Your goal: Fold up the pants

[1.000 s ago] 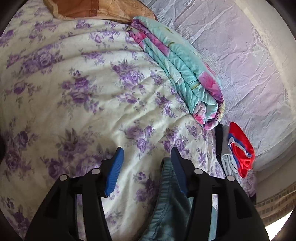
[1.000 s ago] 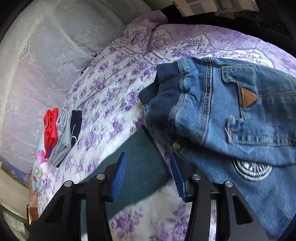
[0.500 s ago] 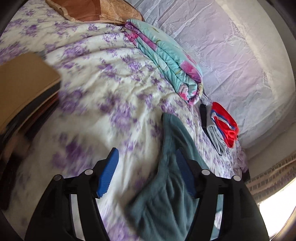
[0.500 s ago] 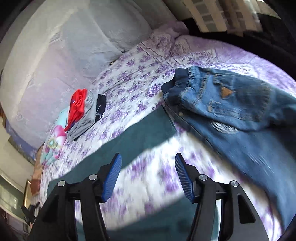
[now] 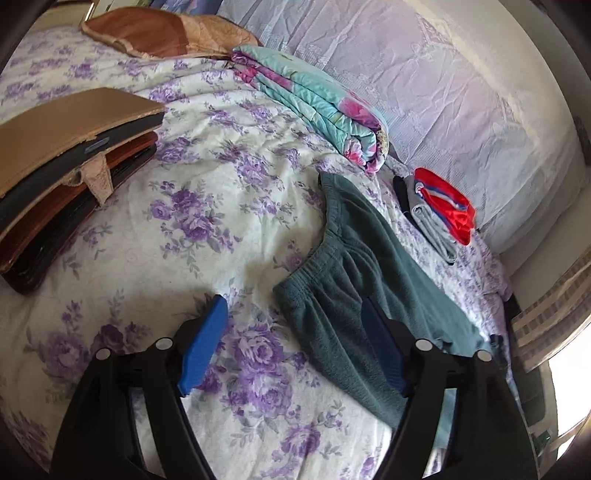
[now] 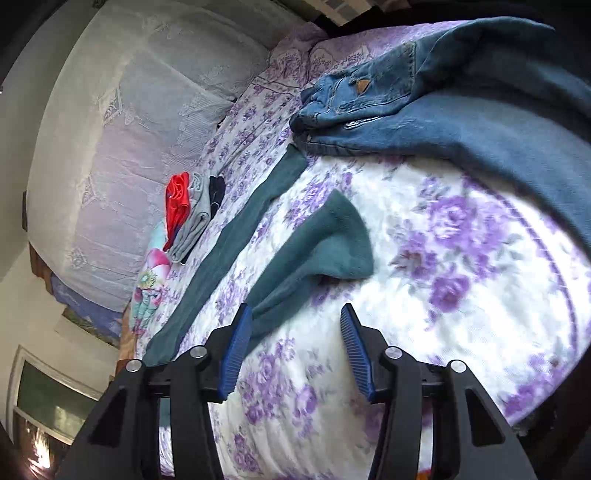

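Note:
Teal-green pants (image 5: 354, 280) lie spread on the floral bedspread (image 5: 207, 206), waistband toward the left wrist camera. My left gripper (image 5: 291, 310) hovers over the waistband corner, its jaws opening; the right finger overlaps the cloth without pinching it. In the right wrist view the two legs show: one leg end (image 6: 332, 240) is folded back near me, the other leg (image 6: 236, 236) runs up to the jeans. My right gripper (image 6: 295, 310) is above the bedspread with its jaws closing; the near leg's edge lies beside the left finger and is not gripped.
Blue jeans (image 6: 406, 92) lie heaped at the bed's far side. A small folded stack (image 5: 439, 206) of red, grey and dark clothes sits by the lace-covered pillows (image 5: 443, 92). A folded teal blanket (image 5: 317, 107), a brown pillow (image 5: 166, 33) and stacked flat cases (image 5: 62, 166) lie beyond.
Both grippers have drawn back across the bed. The left jaws have widened and more of the waistband shows. The right gripper has moved away from the jeans, and the pants legs now lie stretched before it.

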`<state>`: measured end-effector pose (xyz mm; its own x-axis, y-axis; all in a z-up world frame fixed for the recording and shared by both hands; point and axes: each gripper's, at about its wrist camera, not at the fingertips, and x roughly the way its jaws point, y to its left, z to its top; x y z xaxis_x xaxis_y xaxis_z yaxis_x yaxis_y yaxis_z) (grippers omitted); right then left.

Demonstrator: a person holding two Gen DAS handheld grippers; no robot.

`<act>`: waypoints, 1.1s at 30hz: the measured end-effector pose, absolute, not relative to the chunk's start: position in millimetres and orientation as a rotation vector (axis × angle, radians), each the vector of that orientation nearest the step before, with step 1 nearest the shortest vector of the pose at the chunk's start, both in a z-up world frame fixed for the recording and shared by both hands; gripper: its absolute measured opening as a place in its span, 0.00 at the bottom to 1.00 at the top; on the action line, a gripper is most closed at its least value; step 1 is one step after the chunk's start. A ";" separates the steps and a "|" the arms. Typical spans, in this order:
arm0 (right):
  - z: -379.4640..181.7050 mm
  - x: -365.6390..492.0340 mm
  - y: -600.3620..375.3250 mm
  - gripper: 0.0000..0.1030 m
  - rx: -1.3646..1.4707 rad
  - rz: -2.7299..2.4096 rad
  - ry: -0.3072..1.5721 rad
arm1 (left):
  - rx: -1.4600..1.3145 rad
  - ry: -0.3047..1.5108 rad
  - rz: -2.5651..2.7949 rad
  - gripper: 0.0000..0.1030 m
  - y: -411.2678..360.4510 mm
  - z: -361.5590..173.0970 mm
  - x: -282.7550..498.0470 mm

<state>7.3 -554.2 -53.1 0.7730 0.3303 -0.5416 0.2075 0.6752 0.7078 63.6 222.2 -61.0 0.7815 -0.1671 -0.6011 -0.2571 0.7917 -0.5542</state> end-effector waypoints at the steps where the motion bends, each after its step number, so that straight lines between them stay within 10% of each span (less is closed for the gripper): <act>1: -55.5 13.8 -553.3 0.46 0.850 0.079 0.699 | -0.640 0.682 0.061 0.78 217.8 -60.9 64.6; 6: -63.7 27.5 -551.5 0.05 0.874 0.051 0.664 | -0.486 0.694 0.091 0.90 196.9 -60.2 70.2; 9: -46.1 17.2 -546.4 0.04 0.812 0.035 0.601 | -0.532 0.675 0.064 0.90 205.3 -61.9 67.5; 16: 13.5 74.1 -530.3 0.05 0.633 0.030 0.597 | -0.532 0.658 0.040 0.94 202.8 -62.0 66.6; 20: 10.5 149.9 -530.8 0.42 0.555 -0.085 0.708 | -0.538 0.649 0.031 0.94 203.3 -61.6 65.6; 33: -48.9 79.8 -563.4 0.43 0.755 -0.073 0.743 | -0.531 0.649 0.026 0.95 202.9 -62.3 64.3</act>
<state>79.8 -563.4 -48.9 0.7467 0.1946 -0.6361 0.3153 0.7384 0.5961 64.3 202.9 -62.3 0.8012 -0.1390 -0.5820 -0.1856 0.8669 -0.4626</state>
